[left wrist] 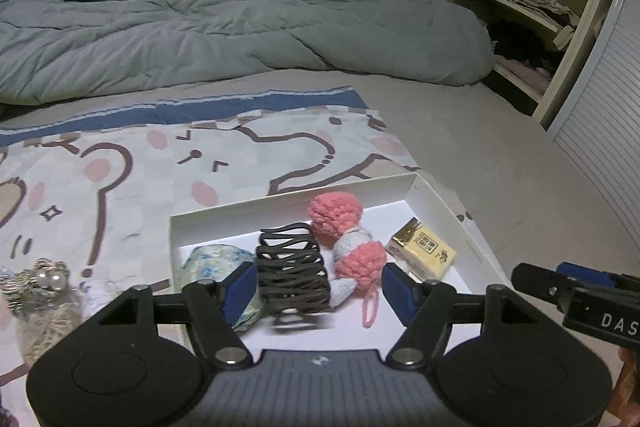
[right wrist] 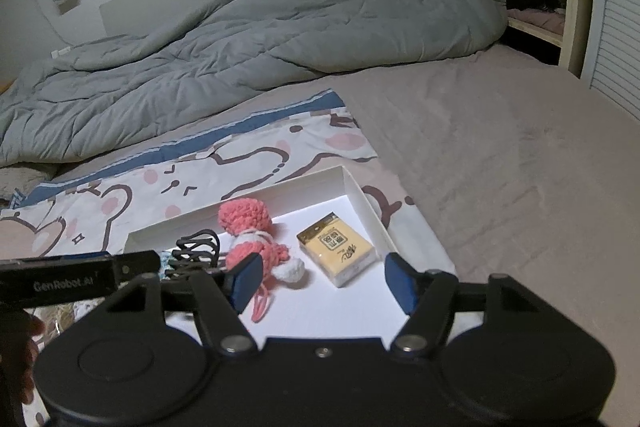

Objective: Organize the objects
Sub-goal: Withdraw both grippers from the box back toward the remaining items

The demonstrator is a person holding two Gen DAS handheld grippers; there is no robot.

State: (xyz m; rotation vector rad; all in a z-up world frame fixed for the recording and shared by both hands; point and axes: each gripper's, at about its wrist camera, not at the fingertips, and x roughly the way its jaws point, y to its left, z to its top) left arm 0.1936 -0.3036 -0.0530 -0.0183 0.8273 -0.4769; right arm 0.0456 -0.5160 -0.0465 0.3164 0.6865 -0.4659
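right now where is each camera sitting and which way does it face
Left wrist: on the left gripper, angled down at the white box on the bed; its open fingers show, with the right gripper at right.
Right wrist: on the right gripper, angled down at the box; open fingers show, left gripper at left.
Shared: box, pink crochet toy, yellow pack.

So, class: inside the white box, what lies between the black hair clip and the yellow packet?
The pink and white knitted toy lies between the hair clip and the yellow packet in the white box; both wrist views show it.
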